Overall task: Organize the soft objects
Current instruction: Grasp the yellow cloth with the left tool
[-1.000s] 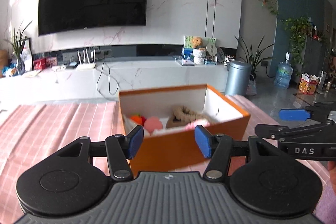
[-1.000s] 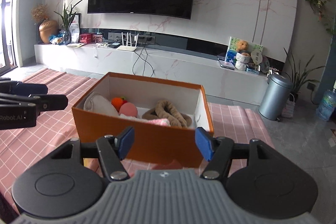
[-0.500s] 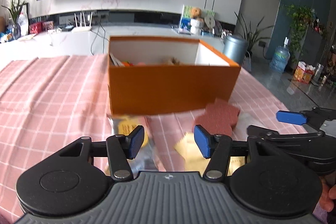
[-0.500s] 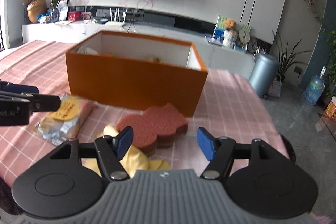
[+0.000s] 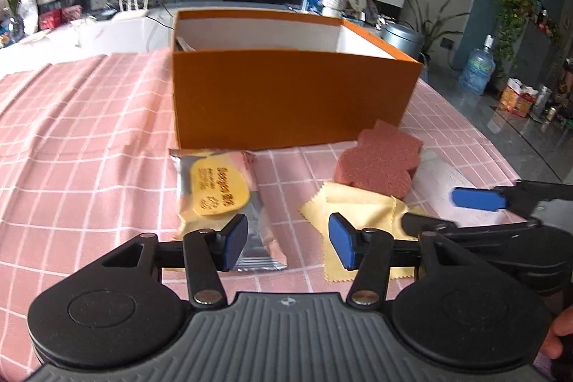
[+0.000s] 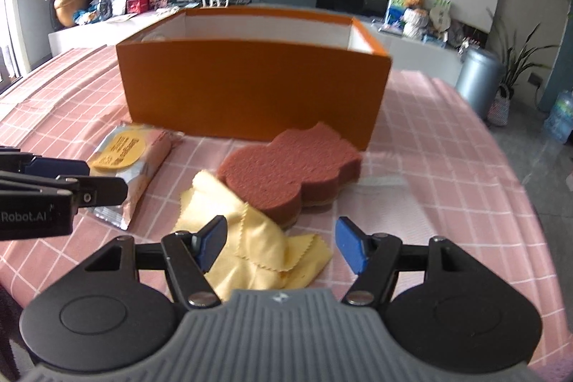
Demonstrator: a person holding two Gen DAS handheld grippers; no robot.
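Left wrist view: left gripper [image 5: 283, 244] with jaws spread and nothing between them, hovering low over the pink checked tablecloth [image 5: 89, 145]. Foil snack packet [image 5: 218, 199] just ahead and slightly left of the gap — long axis running away from the camera toward the orange box [image 5: 286, 95], near end tucked behind the left pad. Yellow cloth [image 5: 358, 213] ahead and to the right, red-brown sponge [image 5: 379, 162] resting on its far edge, close to the box wall.

Right wrist view: right gripper [image 6: 283, 247] likewise spread wide, empty. Yellow cloth [image 6: 258, 238] directly beneath and between the pads; sponge [image 6: 290, 174] straight ahead, overlapping the cloth, long axis slanting toward the far right. Packet [image 6: 129, 163] off to the left, beside the left gripper [image 6: 61, 185].

Judged by nearness — packet for the left, cloth or sponge for the right; box [image 6: 250, 88] just beyond for either.
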